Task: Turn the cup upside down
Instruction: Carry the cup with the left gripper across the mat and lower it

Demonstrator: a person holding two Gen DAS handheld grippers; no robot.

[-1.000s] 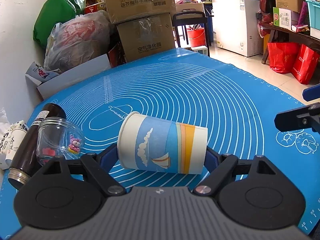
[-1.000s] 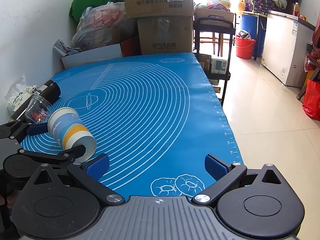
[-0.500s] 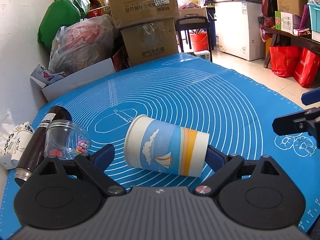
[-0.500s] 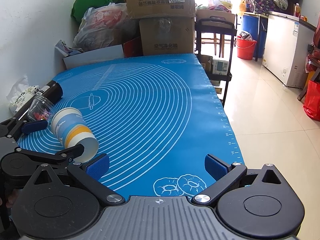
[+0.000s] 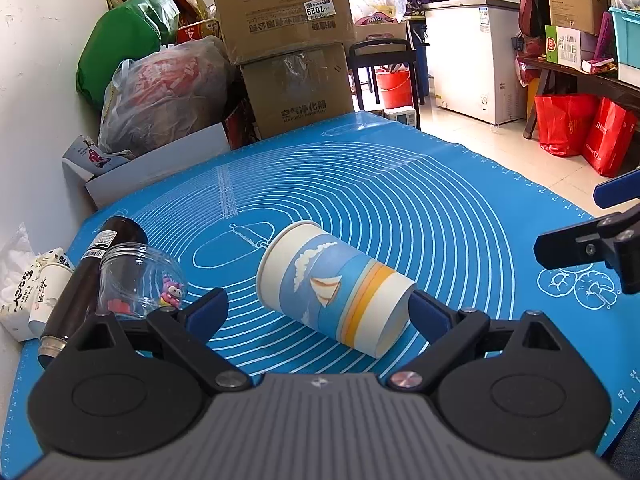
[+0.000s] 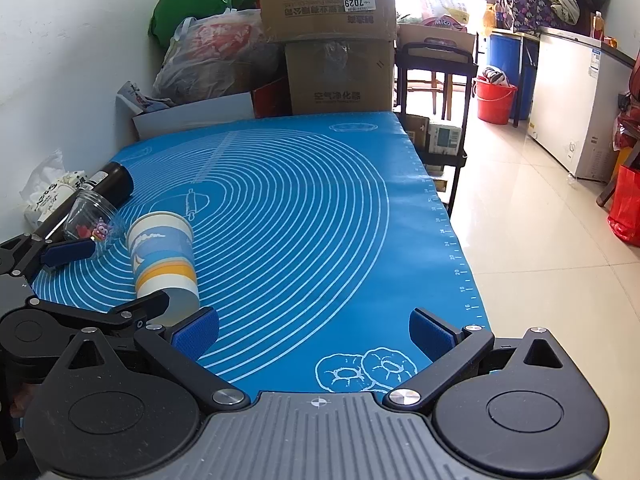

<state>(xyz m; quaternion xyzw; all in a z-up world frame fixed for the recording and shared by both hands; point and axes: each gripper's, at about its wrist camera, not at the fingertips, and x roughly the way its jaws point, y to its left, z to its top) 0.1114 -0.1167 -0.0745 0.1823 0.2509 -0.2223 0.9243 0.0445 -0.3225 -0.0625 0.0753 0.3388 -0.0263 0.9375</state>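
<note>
Paper cup [image 5: 334, 286] lay on its side on the blue mat [image 5: 440, 216], between the spread fingers of my left gripper [image 5: 318, 312].

My left gripper was released: its left pad [image 5: 208, 312] stood apart from the cup's closed base end, and its right pad [image 5: 430, 314] sat just beside the open mouth; I could not tell whether it touched. The cup's mouth pointed toward me. Just left of the cup lay a clear jar [image 5: 138, 280] and a dark bottle [image 5: 86, 280], touching each other. My right gripper [image 6: 314, 332] was also released, holding nothing, hanging over the mat's near edge well to the right of the cup [image 6: 164, 258].
</note>
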